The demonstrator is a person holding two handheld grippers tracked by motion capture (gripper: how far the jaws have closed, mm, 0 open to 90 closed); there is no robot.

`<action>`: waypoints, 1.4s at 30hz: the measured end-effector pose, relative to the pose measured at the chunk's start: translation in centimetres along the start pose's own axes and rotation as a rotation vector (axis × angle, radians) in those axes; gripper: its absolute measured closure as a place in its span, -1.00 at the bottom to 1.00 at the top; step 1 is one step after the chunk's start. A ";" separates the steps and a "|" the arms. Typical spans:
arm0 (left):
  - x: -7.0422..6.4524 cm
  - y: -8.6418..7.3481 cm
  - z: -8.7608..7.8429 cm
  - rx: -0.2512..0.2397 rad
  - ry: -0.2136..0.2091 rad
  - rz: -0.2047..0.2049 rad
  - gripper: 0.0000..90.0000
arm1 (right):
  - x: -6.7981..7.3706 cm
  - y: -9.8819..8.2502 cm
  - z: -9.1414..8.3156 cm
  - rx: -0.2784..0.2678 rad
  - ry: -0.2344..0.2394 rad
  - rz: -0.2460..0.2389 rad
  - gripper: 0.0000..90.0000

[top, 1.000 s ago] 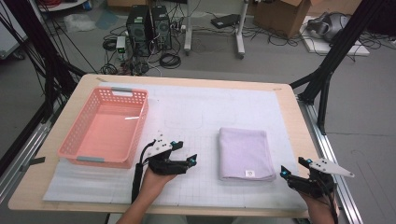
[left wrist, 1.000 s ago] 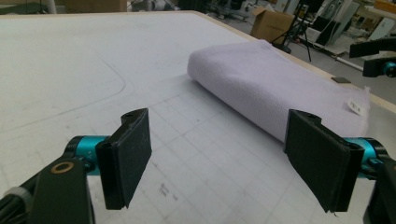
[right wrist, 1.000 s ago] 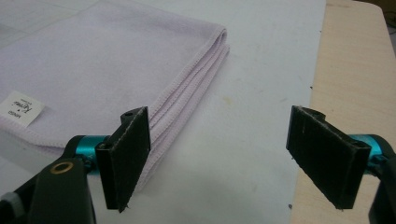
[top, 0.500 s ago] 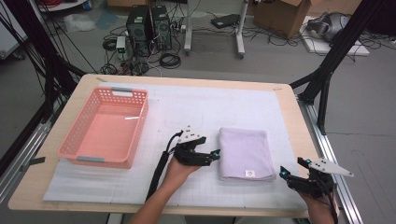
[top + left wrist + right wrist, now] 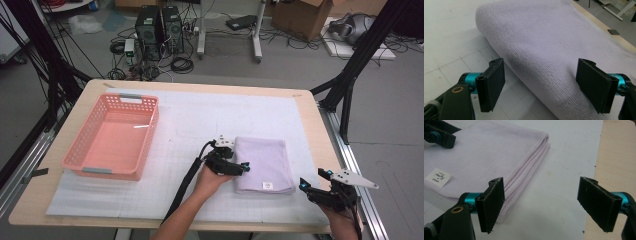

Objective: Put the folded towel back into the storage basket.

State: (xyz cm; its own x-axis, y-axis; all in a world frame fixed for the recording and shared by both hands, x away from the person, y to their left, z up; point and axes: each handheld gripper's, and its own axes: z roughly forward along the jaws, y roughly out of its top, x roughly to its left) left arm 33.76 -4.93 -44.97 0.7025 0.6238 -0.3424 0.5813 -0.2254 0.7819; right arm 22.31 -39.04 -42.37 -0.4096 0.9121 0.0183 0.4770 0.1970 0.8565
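Lilac towel [image 5: 263, 163] lies folded on the tabletop [image 5: 310, 125], right of the pink basket [image 5: 112, 137]. Left gripper [image 5: 540, 82] sits at the towel's left folded edge, fingers wide, gripping nothing. Right gripper [image 5: 541, 203] waits near the towel's near right corner, fingers wide and empty.

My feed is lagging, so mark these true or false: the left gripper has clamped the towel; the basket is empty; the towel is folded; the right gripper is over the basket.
1. The left gripper has clamped the towel. False: its jaws stand open at the towel's folded edge.
2. The basket is empty. True.
3. The towel is folded. True: layered edges show in the right gripper view.
4. The right gripper is over the basket. False: it hangs open near the towel's near right corner.
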 end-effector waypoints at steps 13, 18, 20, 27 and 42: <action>-0.3 -0.2 0.7 0.047 -0.043 -0.035 -0.07 | -0.2 0.0 -0.2 -0.016 0.006 0.020 -0.54; -0.3 -0.2 0.9 0.048 -0.066 -0.062 0.22 | -0.3 0.1 -0.1 -0.014 0.008 0.025 -0.54; -0.3 -0.2 1.0 0.043 -0.072 -0.061 0.37 | -0.3 0.1 0.0 -0.022 0.010 0.031 -0.54; -0.3 -0.2 0.7 0.025 -0.092 -0.054 0.56 | -0.4 0.1 0.0 -0.020 0.011 0.035 -0.54; -0.5 0.5 -1.4 -0.070 -0.158 -0.001 0.60 | -0.5 0.0 -0.2 -0.023 0.011 0.036 -0.54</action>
State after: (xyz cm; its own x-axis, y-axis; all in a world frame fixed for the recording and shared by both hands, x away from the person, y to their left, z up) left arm 33.05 -4.29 -43.67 0.7614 0.4970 -0.4163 0.5554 -0.1686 0.8143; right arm 22.38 -39.56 -42.30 -0.4012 0.9144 0.0546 0.4737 0.1560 0.8668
